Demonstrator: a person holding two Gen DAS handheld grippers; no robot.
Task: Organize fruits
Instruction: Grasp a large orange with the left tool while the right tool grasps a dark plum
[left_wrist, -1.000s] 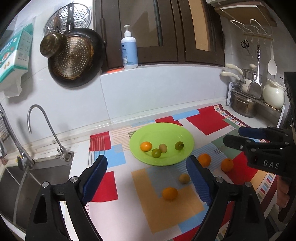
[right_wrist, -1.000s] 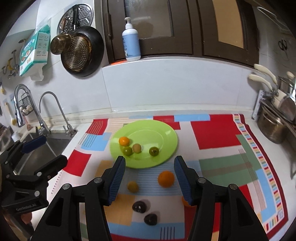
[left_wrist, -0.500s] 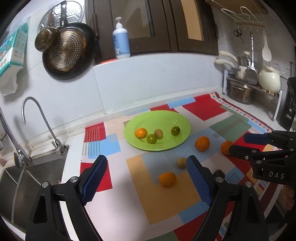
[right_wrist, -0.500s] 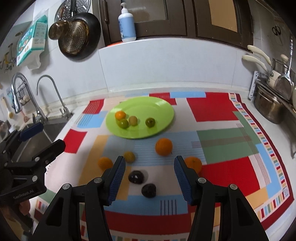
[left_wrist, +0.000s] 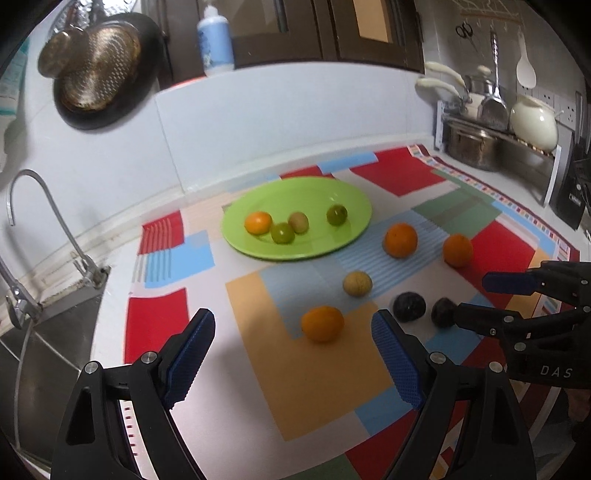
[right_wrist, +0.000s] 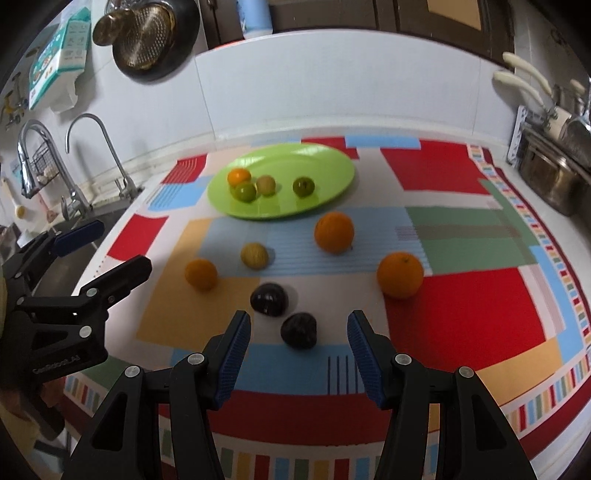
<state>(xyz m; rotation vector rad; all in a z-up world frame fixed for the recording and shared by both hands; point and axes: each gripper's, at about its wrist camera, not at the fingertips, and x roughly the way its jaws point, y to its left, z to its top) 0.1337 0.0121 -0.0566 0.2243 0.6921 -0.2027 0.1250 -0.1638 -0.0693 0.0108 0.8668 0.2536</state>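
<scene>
A green plate holds a small orange, two green fruits and a tan one. On the patterned mat lie three oranges, a tan fruit and two dark fruits. My left gripper is open and empty, just short of the nearest orange. My right gripper is open and empty, just short of the nearer dark fruit; it also shows in the left wrist view.
A sink with taps lies to the left. Pots and utensils on a rack stand at the right. A pan and a soap bottle are on the back wall.
Both grippers have pulled back and tilted down, so more of the mat shows. The two dark fruits have come into both views. No fruit has moved.
</scene>
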